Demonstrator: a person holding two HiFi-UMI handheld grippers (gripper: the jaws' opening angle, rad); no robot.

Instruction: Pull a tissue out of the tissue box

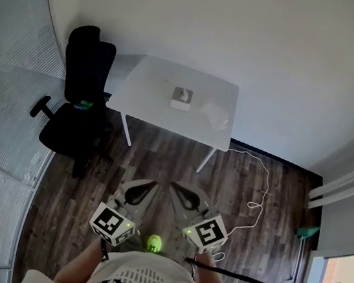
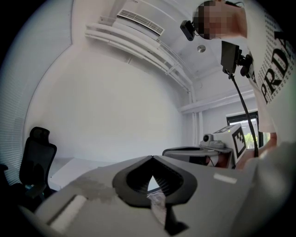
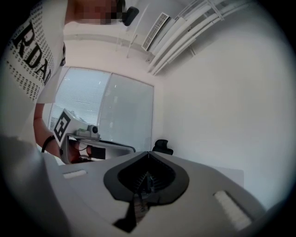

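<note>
Near the person's body, the left gripper (image 1: 154, 185) and right gripper (image 1: 173, 187) are hovering side by side, each with its jaws pressed together on nothing. Well beyond them, the tissue box (image 1: 182, 98) is sitting on the far white table (image 1: 146, 81), with possibly a loose tissue (image 1: 216, 115) just right of it.

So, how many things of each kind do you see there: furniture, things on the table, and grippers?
table: 1
office chair: 1
tissue box: 1
white crumpled thing beside the box: 1
left gripper and right gripper: 2
Total: 6
</note>
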